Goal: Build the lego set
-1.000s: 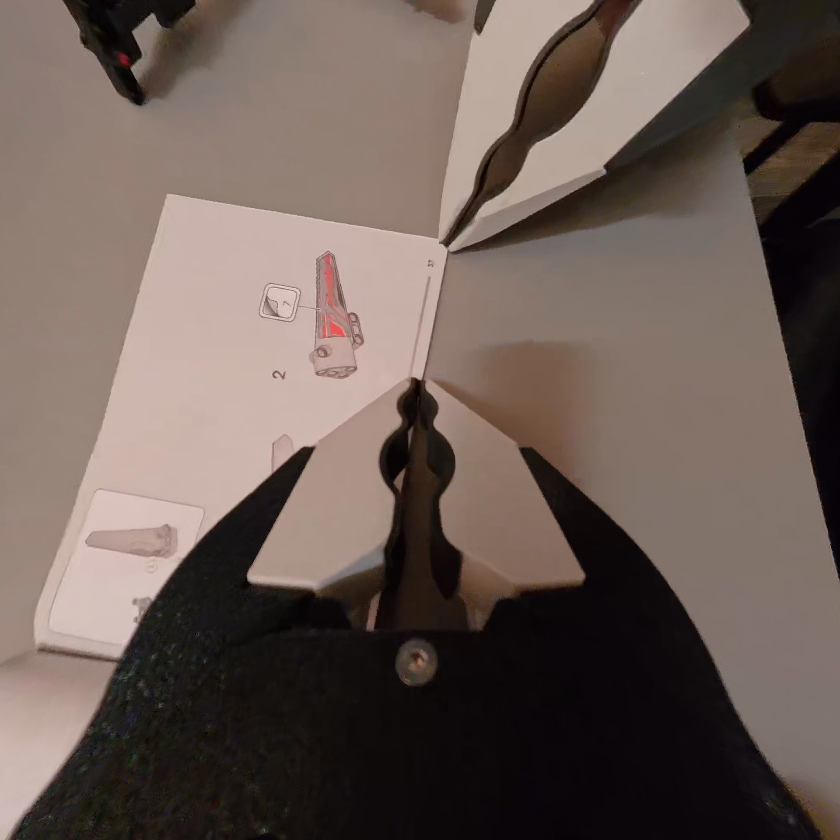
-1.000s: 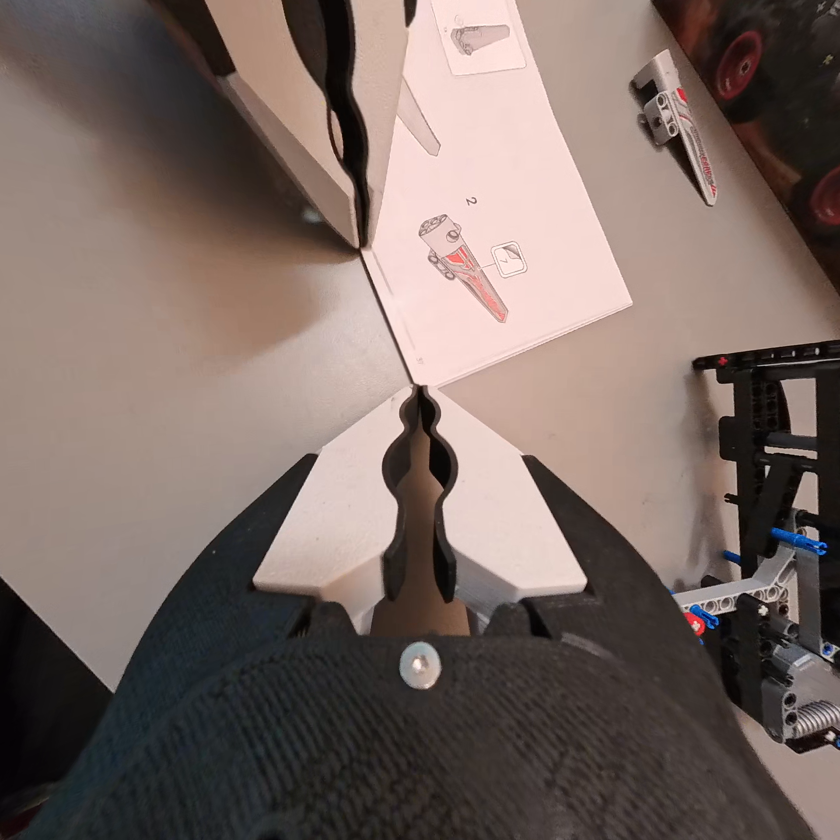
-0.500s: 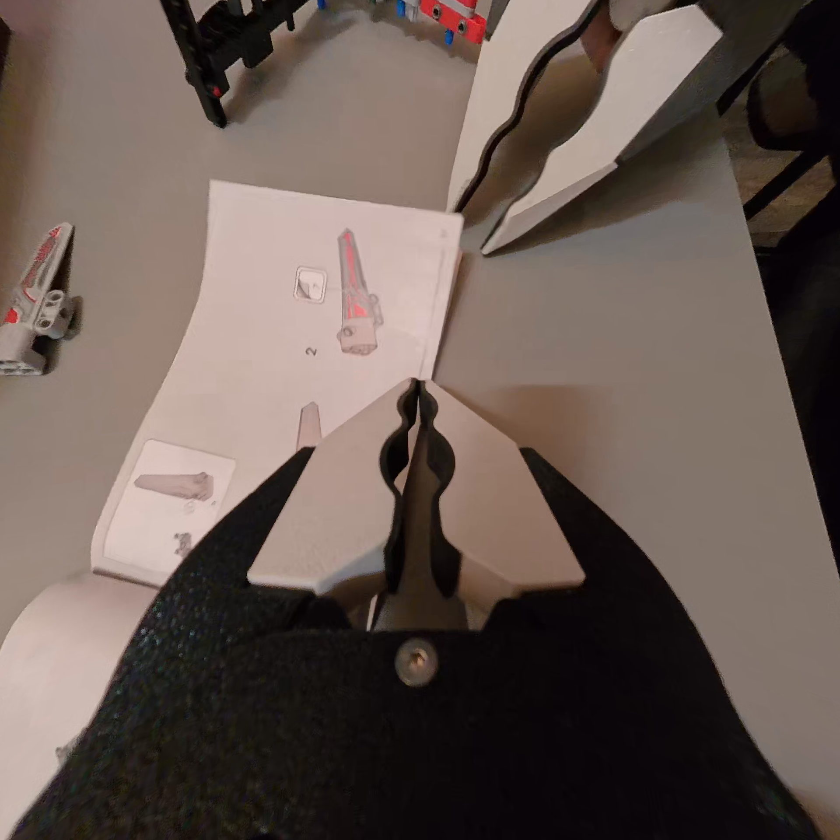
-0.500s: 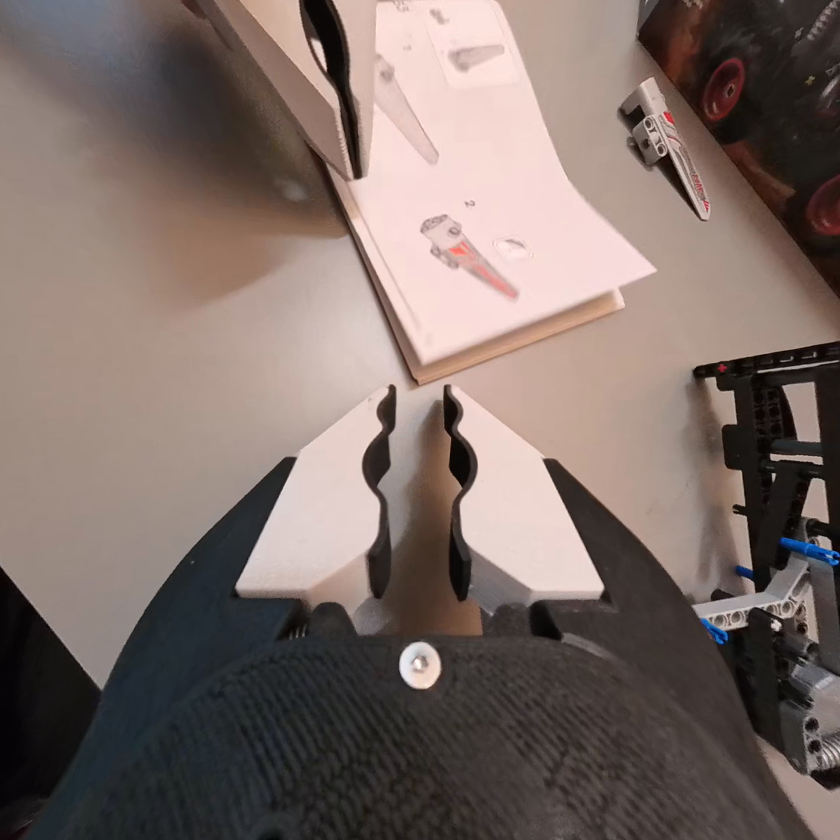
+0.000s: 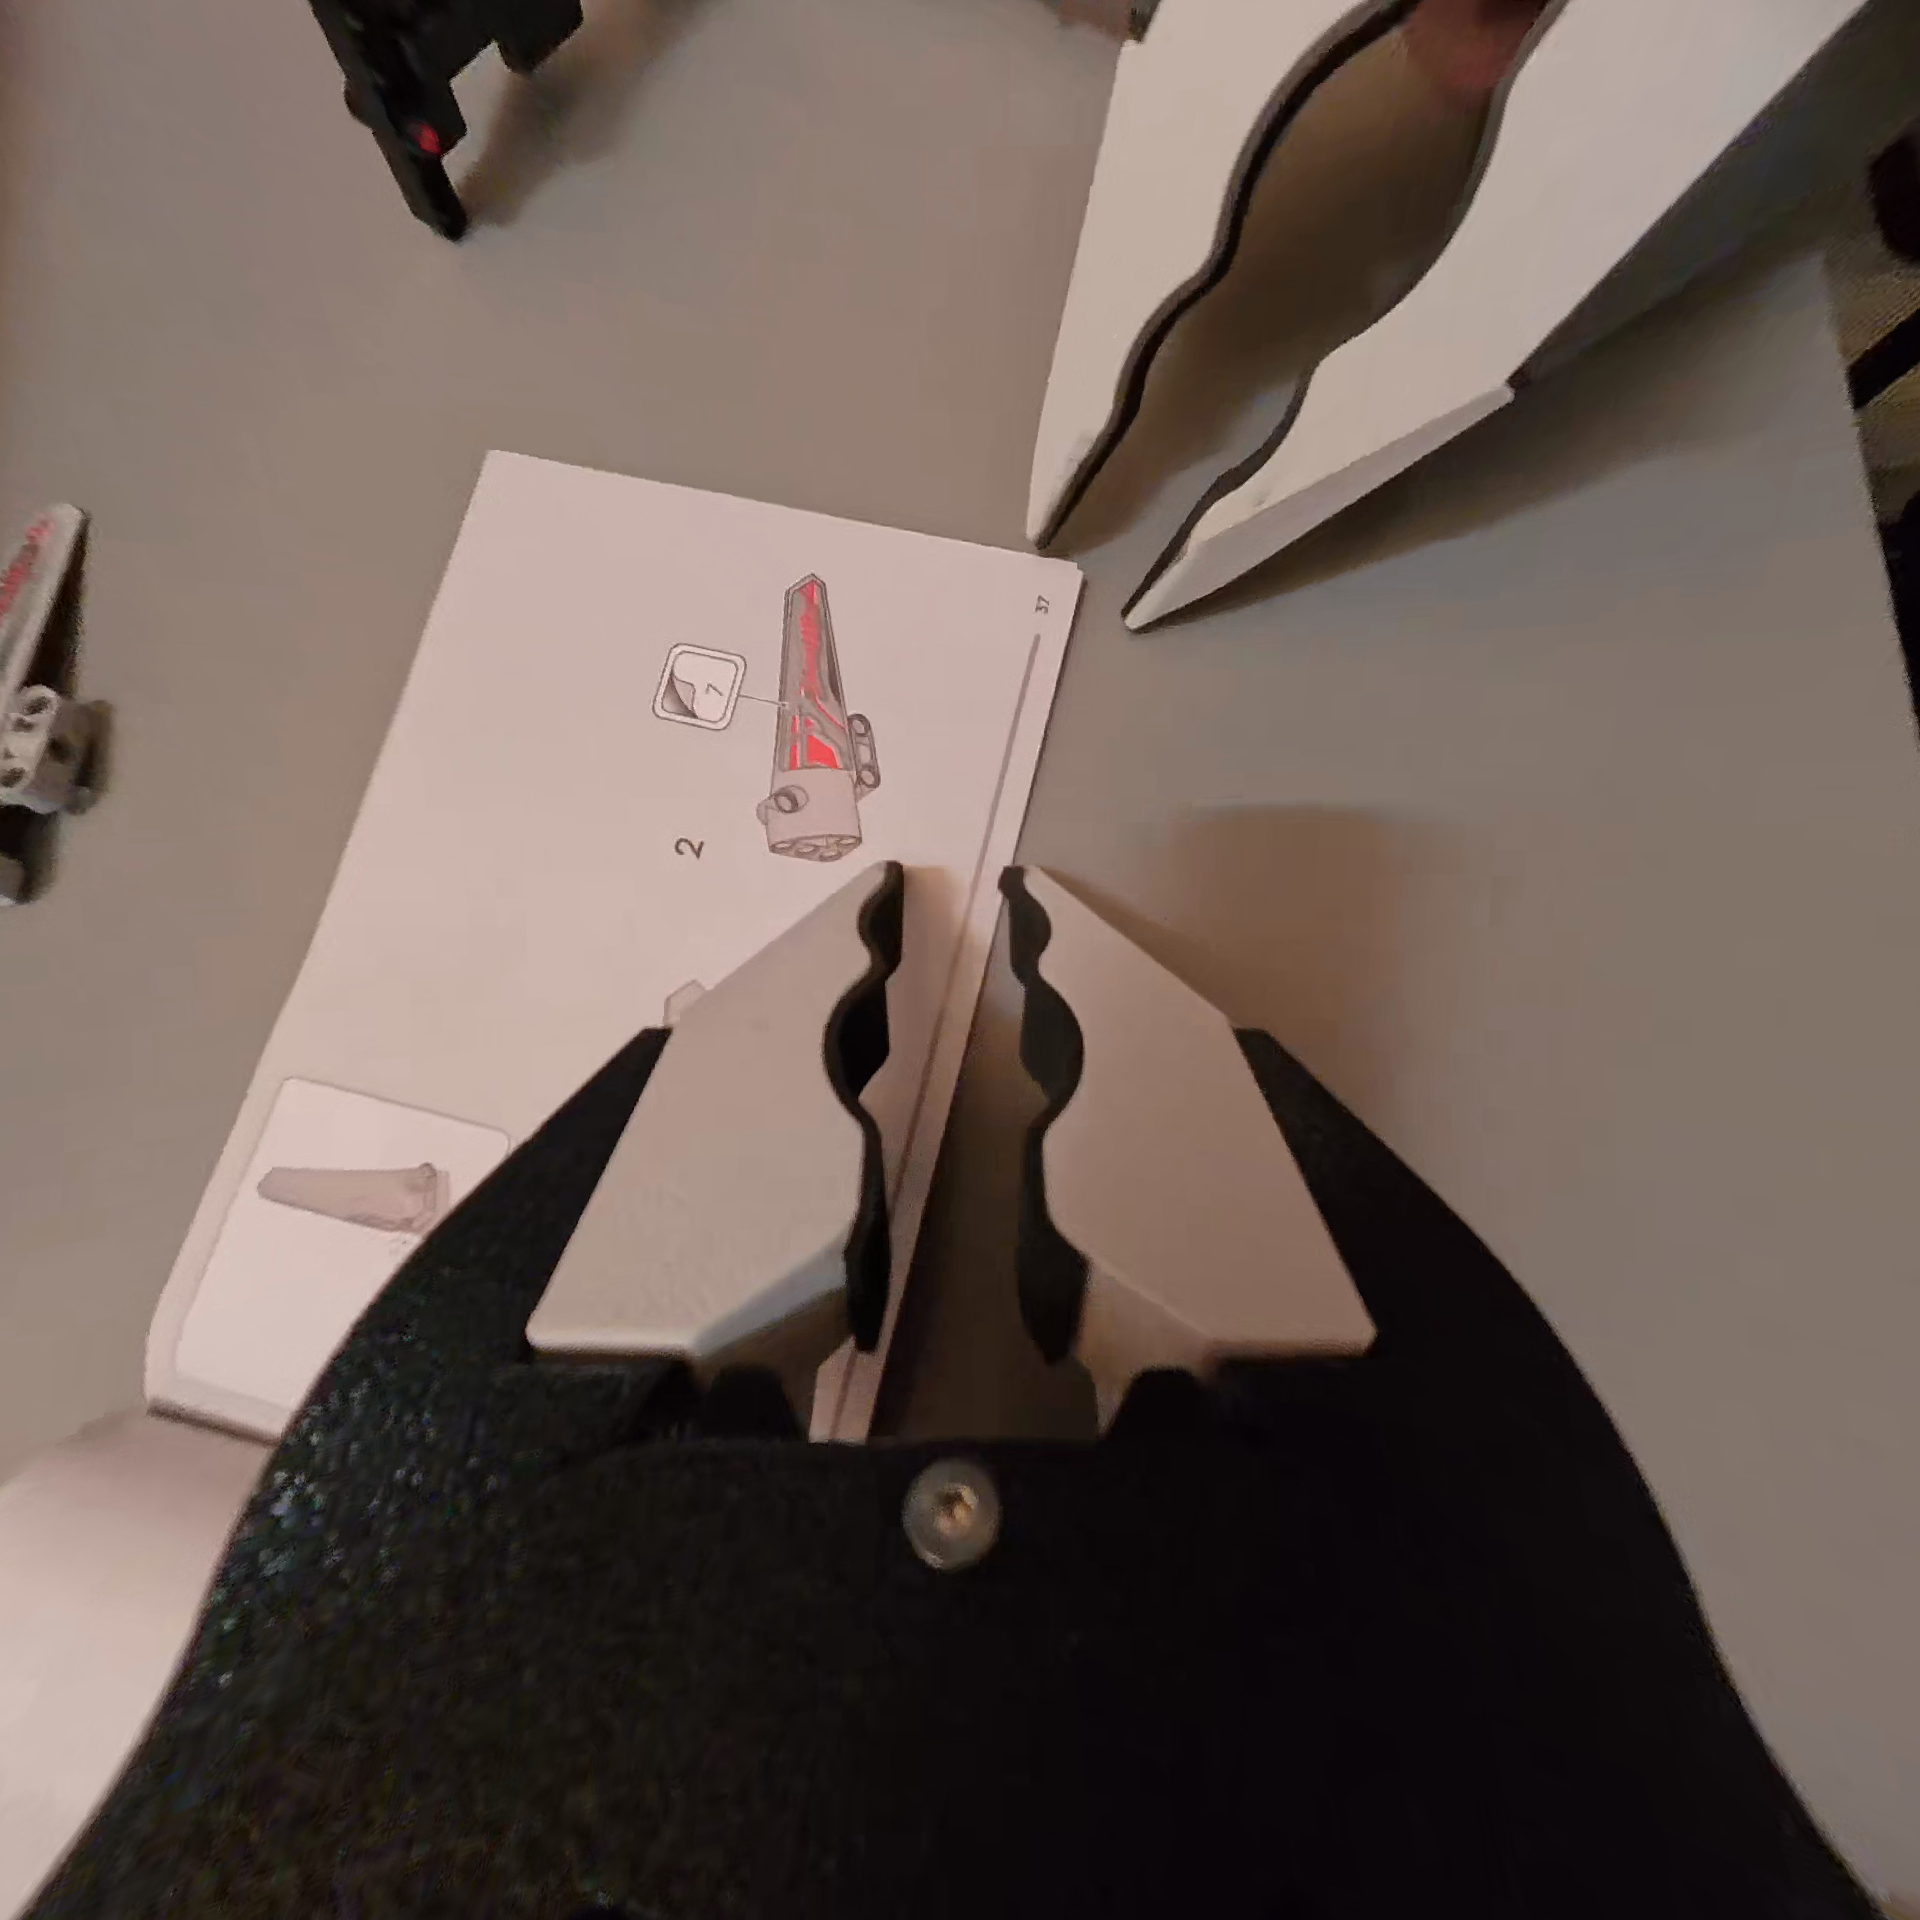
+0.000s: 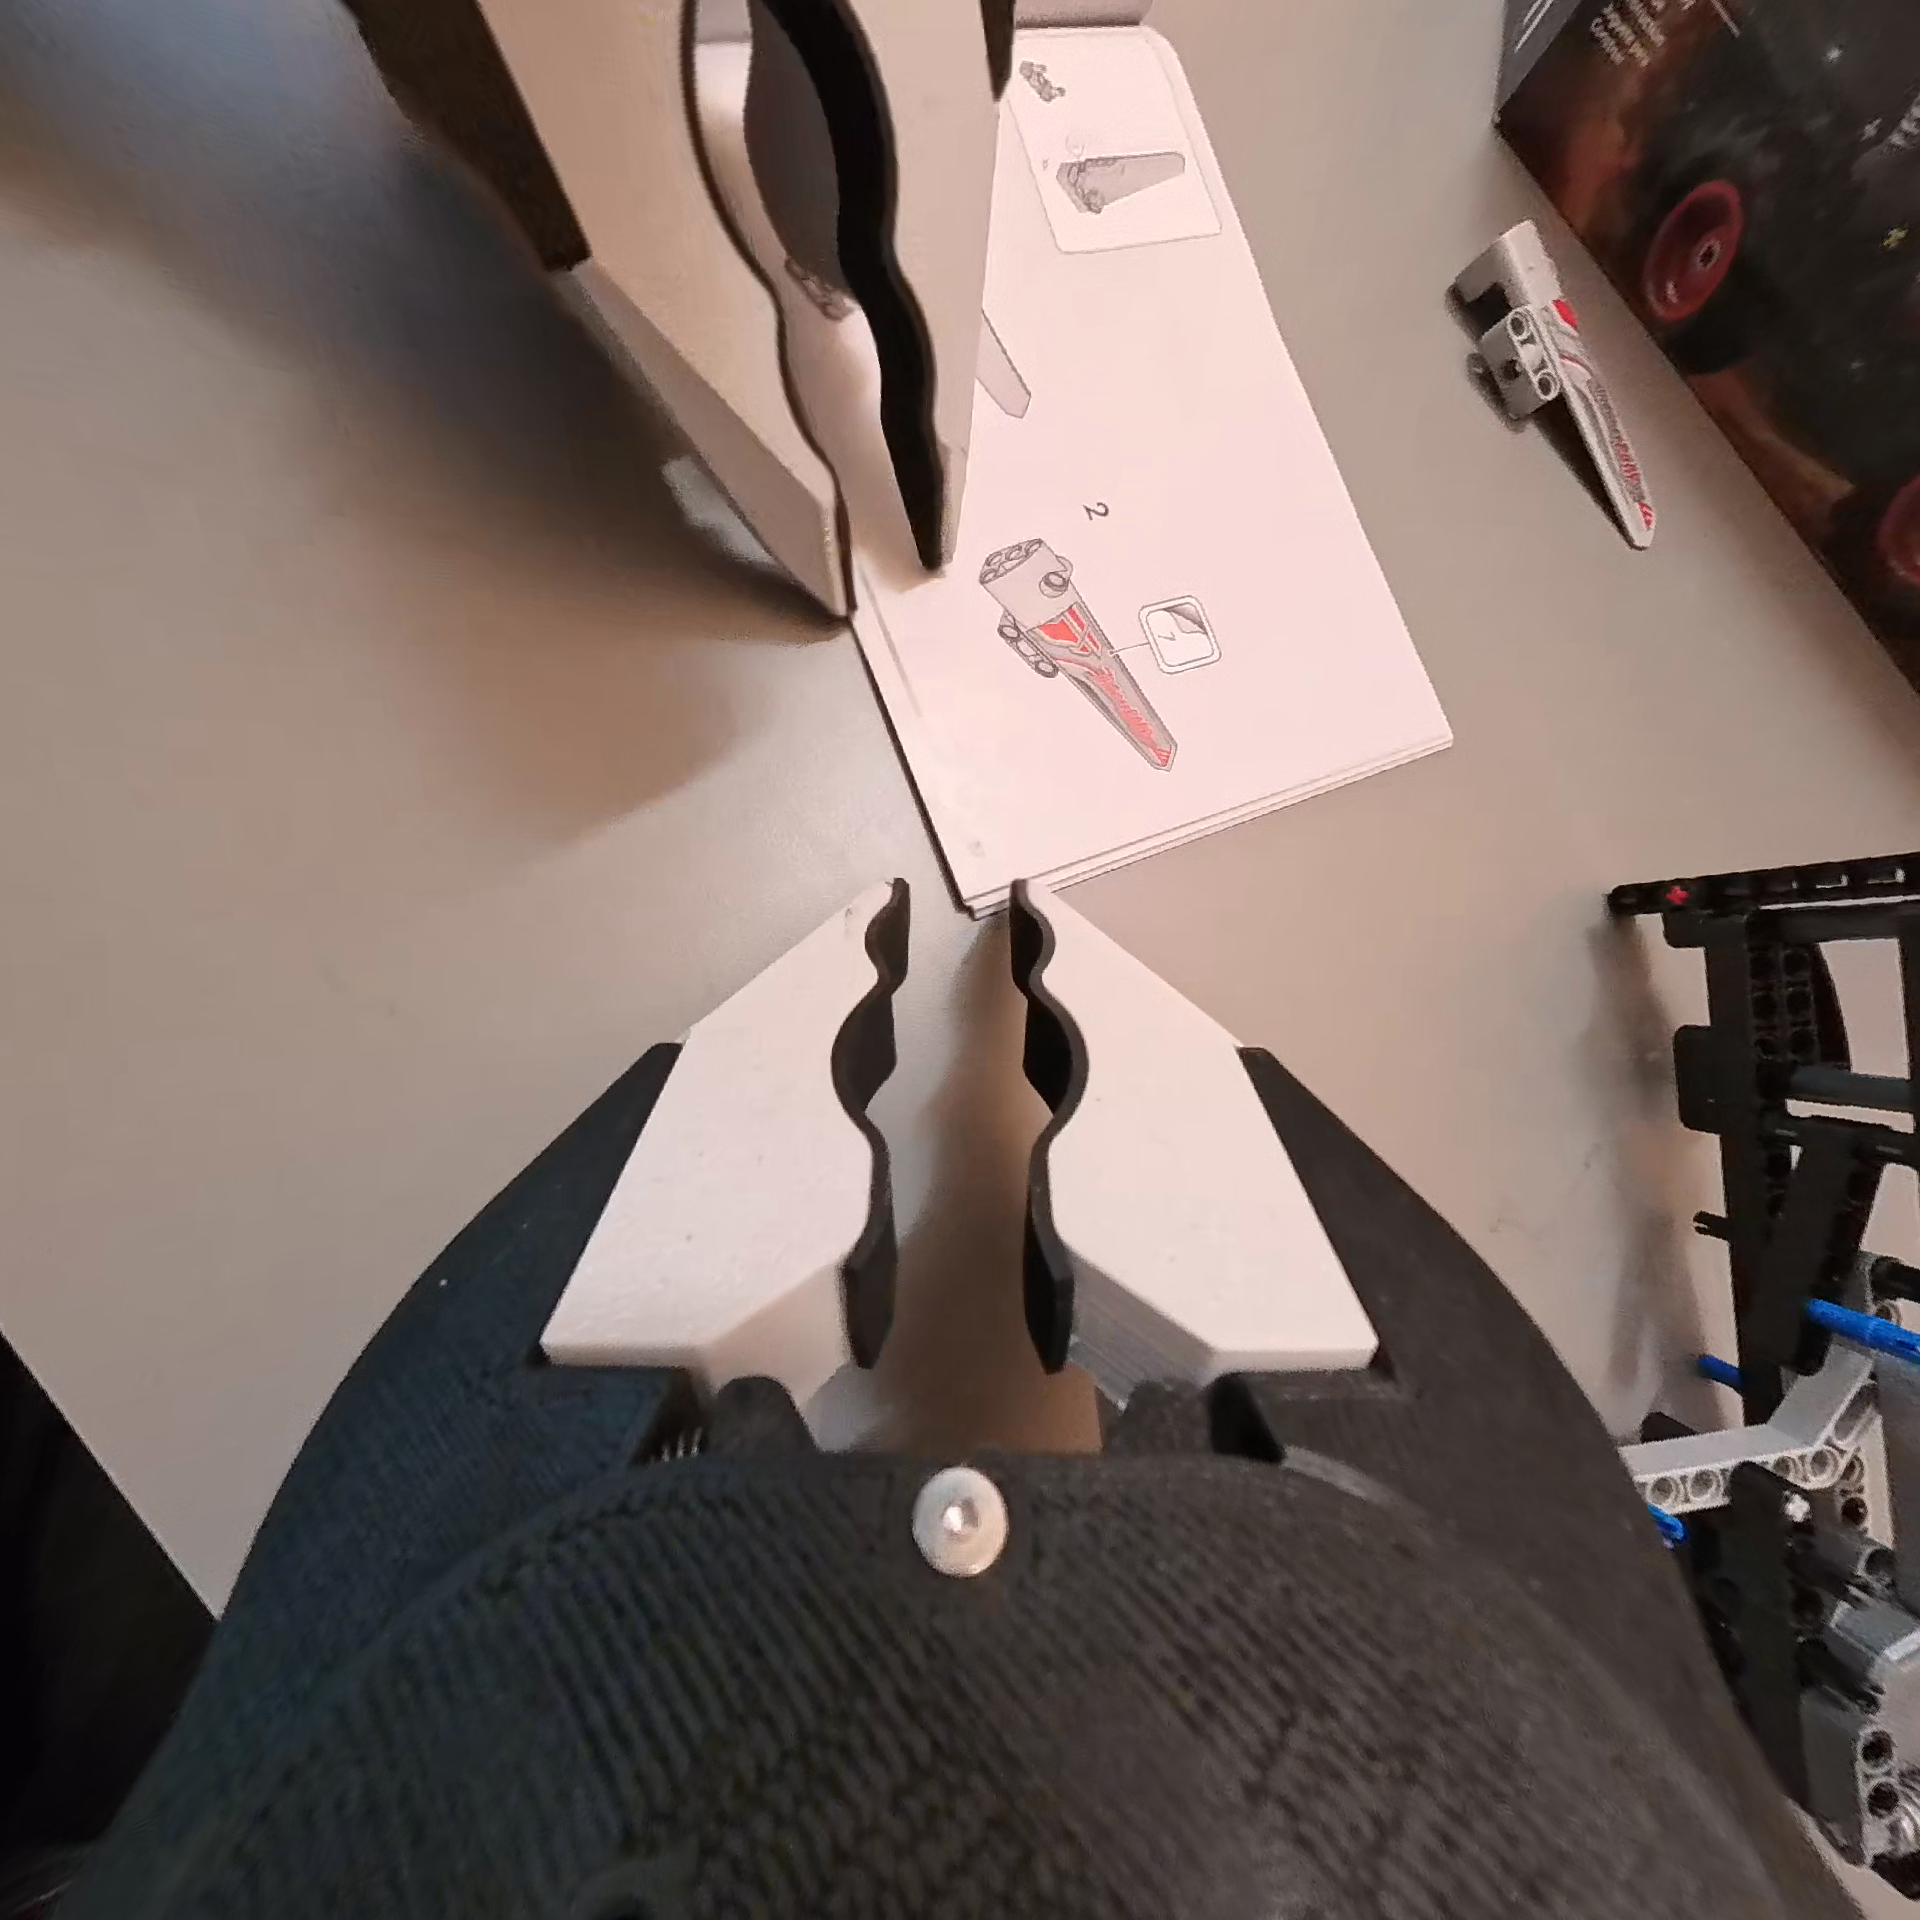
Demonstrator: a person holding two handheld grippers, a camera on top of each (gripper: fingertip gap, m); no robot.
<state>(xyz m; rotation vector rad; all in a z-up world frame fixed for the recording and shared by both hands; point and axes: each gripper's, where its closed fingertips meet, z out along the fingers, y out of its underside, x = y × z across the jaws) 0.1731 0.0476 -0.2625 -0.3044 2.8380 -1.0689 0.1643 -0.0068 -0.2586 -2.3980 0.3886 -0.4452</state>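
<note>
The open instruction booklet (image 5: 644, 831) lies flat on the grey table; it also shows in the right wrist view (image 6: 1143, 499). My left gripper (image 5: 951, 883) is open and empty, its tips just over the booklet's right edge. My right gripper (image 6: 956, 899) is open and empty, just short of the booklet's near corner. Each gripper shows in the other's view: the right one (image 5: 1086, 582) off the booklet's far corner, the left one (image 6: 883, 587) at its edge. A grey wedge panel with a red sticker (image 6: 1558, 384) lies beyond the booklet; in the left wrist view (image 5: 42, 675) it lies at the left edge.
The partly built black frame model (image 6: 1818, 1143) with grey and blue parts stands at the right; its end (image 5: 416, 114) shows at the top of the left wrist view. The dark set box (image 6: 1766, 208) lies at the far right. The table edge (image 5: 1860, 520) runs along the right. About 6 cm separates my left fingertips from my right.
Both grippers were shut at the page's edge. The right one opened first and the page curved up. Now the left one has opened too and the page lies flat.
</note>
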